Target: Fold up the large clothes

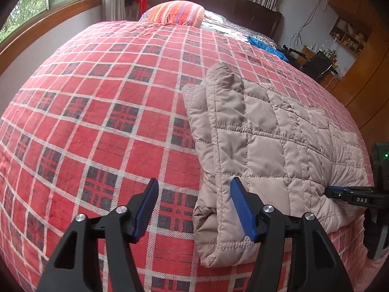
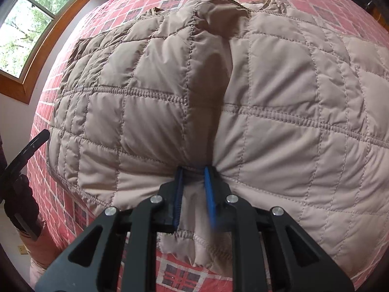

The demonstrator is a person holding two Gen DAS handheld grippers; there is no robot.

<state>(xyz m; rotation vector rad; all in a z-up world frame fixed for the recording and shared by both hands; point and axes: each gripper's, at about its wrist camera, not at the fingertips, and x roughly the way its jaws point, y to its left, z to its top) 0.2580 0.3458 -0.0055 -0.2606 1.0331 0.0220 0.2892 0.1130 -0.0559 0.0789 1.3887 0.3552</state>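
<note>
A beige quilted jacket (image 1: 267,133) lies folded on the red plaid bed cover (image 1: 97,97), toward the bed's near right side. My left gripper (image 1: 194,191) is open at the jacket's near left corner; its right finger (image 1: 240,209) rests against the folded edge, and only bed cover shows between the fingers. In the right wrist view the jacket (image 2: 267,85) fills the frame, and my right gripper (image 2: 193,171) is shut on its near hem, with fabric bunched between the blue pads. That right gripper (image 1: 334,192) also shows at the jacket's right edge in the left wrist view.
A striped orange pillow (image 1: 177,12) and a blue cloth (image 1: 265,45) lie at the bed's far end by the dark headboard (image 1: 218,2). Windows (image 1: 36,4) run along the left wall. A wooden cabinet (image 1: 359,73) and a cluttered desk stand at the right.
</note>
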